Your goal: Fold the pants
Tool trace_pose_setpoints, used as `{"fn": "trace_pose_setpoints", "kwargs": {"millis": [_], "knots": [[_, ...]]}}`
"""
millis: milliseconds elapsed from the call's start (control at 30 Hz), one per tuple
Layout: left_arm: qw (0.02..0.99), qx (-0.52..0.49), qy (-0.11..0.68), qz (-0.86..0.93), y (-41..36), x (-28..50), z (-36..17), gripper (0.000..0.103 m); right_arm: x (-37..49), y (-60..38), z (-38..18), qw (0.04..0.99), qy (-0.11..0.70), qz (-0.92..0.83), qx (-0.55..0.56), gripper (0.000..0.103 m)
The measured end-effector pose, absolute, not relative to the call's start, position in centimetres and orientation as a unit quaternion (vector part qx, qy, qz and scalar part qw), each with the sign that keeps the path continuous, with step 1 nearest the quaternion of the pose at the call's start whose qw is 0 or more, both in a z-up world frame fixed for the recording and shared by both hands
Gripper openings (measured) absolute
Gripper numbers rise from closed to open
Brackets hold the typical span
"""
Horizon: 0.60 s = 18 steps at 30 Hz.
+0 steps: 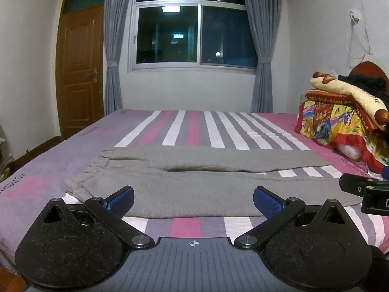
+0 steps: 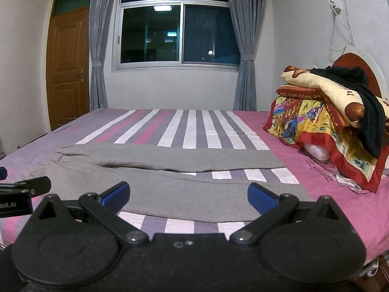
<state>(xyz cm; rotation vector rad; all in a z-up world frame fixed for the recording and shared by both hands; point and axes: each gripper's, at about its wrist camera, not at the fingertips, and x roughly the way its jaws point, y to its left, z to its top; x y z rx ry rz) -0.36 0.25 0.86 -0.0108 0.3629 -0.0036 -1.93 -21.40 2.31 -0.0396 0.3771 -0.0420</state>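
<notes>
I see the grey knitted cloth pants (image 1: 194, 182), soft and matt, on the striped cotton bed sheet (image 1: 189, 124). My left gripper (image 1: 193, 200) is matt black plastic with a fine grain, blue ribbed rubber pads (image 1: 121, 200) and shiny metal pivot screws (image 1: 140, 239). The brown wooden door (image 2: 68, 65) looks smooth and a little glossy.

Dark window (image 1: 197, 31), grey curtains (image 1: 113, 43)

Left gripper (image 1: 193, 200) and right gripper (image 2: 188, 196), both wide apart, side by side.
</notes>
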Motion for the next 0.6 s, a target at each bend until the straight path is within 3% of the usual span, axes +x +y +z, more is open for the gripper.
{"fn": "trace_pose_setpoints", "kwargs": {"millis": [600], "knots": [[0.984,-0.004,0.179,-0.003,0.06,-0.51,1.12,0.103,-1.95,-21.2,2.51,0.982,0.186,-0.019,-0.023,0.102]]}}
